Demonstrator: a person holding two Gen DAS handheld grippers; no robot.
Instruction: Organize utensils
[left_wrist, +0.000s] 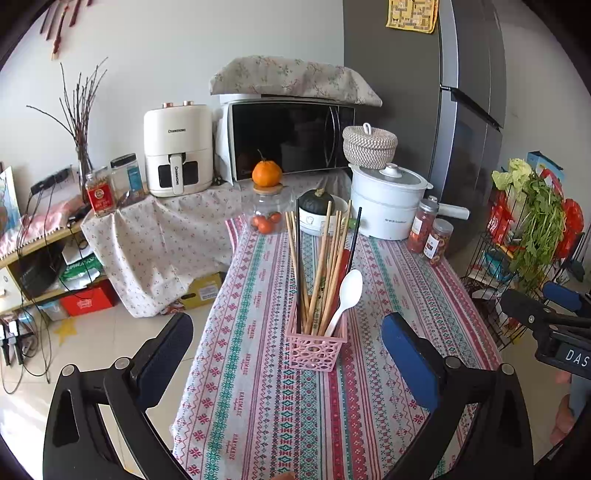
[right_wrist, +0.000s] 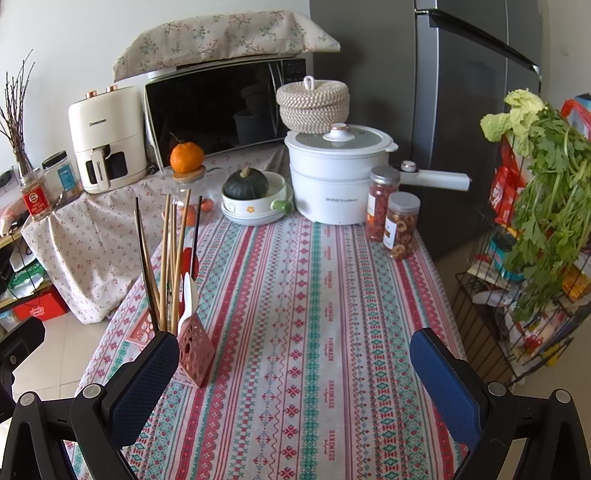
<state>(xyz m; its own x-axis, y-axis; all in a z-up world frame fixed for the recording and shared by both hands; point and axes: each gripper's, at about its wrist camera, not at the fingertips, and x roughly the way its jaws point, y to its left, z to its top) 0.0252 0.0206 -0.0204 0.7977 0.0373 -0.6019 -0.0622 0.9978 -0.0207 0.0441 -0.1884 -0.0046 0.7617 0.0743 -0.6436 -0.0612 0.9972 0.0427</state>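
My left tongs (left_wrist: 286, 354) wide open, holding nothing, hovering over the tabletop (left_wrist: 258, 406) with the pink utensil basket (left_wrist: 316, 347) standing between the fingers' line of sight. Right tongs (right_wrist: 295, 373) also spread wide, empty, basket (right_wrist: 195, 354) just beside their left finger. Basket upright on the striped cloth; wooden chopsticks (left_wrist: 325, 273), dark chopsticks (left_wrist: 298, 266) and a white plastic spoon (left_wrist: 345, 297) stand in it. White electric pot (right_wrist: 338, 177) at the far end
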